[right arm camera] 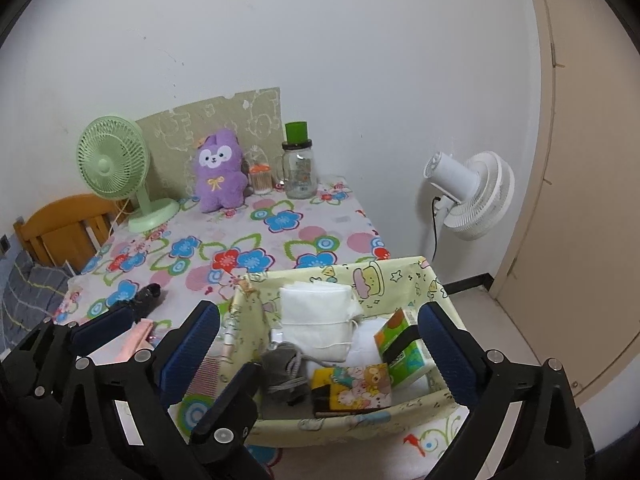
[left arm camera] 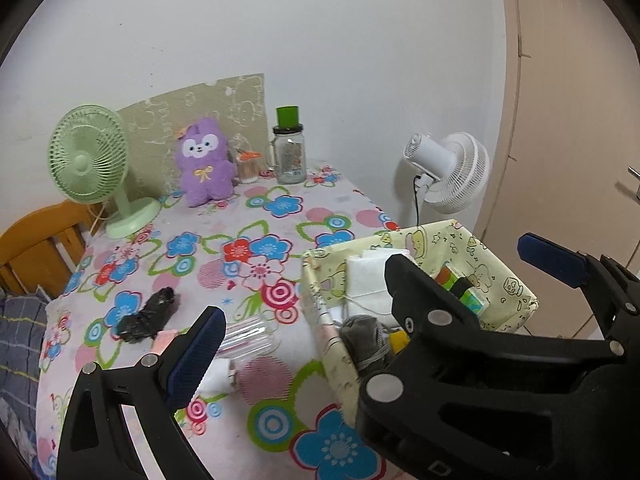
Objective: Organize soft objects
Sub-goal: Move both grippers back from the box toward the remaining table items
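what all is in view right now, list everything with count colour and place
floral tablecloth: 1, white with blue and red flowers, covers the table
pale yellow cartoon-print fabric bin: 1, near right corner
folded white cloths: stack, white, inside bin
grey knitted item: 1, grey, inside bin
green tissue pack: 1, green and orange, inside bin
purple plush toy: 1, purple, far edge
mint green desk fan: 1, far left
glass mug jar with green lid: 1, clear, far edge
white fan: 1, beyond table, right
black crumpled item: 1, near left
left gripper: 1, black with blue pads, open
right gripper: 1, same colours, open over bin
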Action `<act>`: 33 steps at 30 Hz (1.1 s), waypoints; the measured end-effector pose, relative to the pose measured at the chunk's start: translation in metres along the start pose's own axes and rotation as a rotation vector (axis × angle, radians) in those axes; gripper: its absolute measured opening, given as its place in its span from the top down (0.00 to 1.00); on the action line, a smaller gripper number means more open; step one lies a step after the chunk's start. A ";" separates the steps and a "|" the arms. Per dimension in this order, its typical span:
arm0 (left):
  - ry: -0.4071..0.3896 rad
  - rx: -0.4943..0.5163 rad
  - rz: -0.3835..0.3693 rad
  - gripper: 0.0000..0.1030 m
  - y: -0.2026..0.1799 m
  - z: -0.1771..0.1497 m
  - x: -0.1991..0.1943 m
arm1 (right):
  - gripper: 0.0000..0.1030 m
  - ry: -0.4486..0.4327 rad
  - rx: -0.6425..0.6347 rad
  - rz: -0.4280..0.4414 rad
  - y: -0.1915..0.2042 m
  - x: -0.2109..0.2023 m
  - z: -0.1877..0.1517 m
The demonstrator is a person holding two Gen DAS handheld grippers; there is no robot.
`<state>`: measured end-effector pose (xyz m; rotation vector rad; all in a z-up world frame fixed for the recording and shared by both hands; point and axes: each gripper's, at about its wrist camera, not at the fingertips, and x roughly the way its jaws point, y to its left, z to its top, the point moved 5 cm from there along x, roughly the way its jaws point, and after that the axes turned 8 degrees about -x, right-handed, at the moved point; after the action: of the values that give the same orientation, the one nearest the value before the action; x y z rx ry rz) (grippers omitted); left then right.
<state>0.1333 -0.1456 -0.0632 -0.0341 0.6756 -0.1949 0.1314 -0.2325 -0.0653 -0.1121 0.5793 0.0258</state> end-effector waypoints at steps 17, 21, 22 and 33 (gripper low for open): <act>-0.086 -0.001 0.029 0.03 0.035 0.000 -0.050 | 0.01 -0.051 -0.015 0.002 0.045 -0.040 0.009; -0.102 -0.009 0.035 0.03 0.047 -0.002 -0.057 | 0.01 -0.056 -0.020 0.000 0.057 -0.045 0.009; -0.101 -0.012 0.036 0.03 0.051 -0.002 -0.058 | 0.01 -0.055 -0.022 0.001 0.061 -0.045 0.009; -0.110 -0.035 0.056 0.03 0.086 -0.004 -0.061 | 0.01 -0.048 -0.021 0.025 0.096 -0.039 0.010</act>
<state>0.0981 -0.0496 -0.0368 -0.0587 0.5699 -0.1266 0.0985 -0.1357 -0.0452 -0.1241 0.5328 0.0587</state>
